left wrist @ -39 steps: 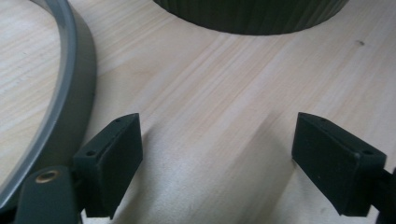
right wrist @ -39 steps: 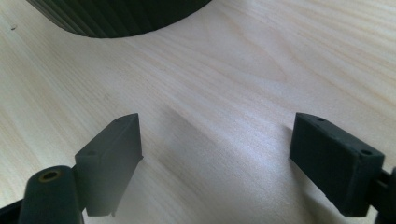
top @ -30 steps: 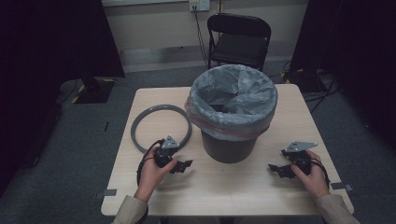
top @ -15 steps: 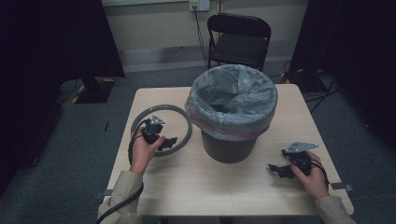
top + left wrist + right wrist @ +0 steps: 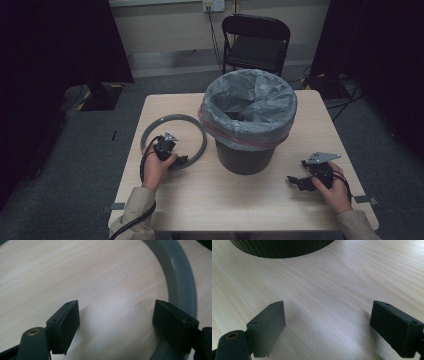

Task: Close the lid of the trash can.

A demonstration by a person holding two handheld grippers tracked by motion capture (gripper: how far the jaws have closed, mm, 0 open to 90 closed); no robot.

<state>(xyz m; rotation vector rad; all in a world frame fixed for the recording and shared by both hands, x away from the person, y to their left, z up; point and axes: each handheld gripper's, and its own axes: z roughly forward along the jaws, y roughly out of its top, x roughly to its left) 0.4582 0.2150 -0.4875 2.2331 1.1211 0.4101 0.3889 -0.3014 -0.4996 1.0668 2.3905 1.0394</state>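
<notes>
A dim room with dark curtains at both sides, grey carpet and a pale wall at the back, where a black folding chair (image 5: 256,42) stands just behind a light wooden table (image 5: 235,200); on the table, near its middle, stands a dark bin (image 5: 247,125) lined with a grey plastic bag folded over its rim; to the bin's left a grey ring (image 5: 172,140) lies flat on the wood, close to the bin but apart from it.

The left gripper (image 5: 176,161) sits low over the near right part of the ring, held by a hand in a tan sleeve; its jaws have just been closing a little yet stand wide, with only bare wood between them; in the left gripper view the ring (image 5: 181,277) curves past the right-hand finger (image 5: 175,322), which lies over the band, though whether it touches the ring cannot be told; the other finger (image 5: 65,323) hangs over the wood inside the ring.

The right gripper (image 5: 298,183) rests low over the table to the bin's right, jaws wide apart and holding nothing; in the right gripper view its fingers (image 5: 268,327) frame bare wood, with the bin's ribbed base (image 5: 282,248) farther ahead.
</notes>
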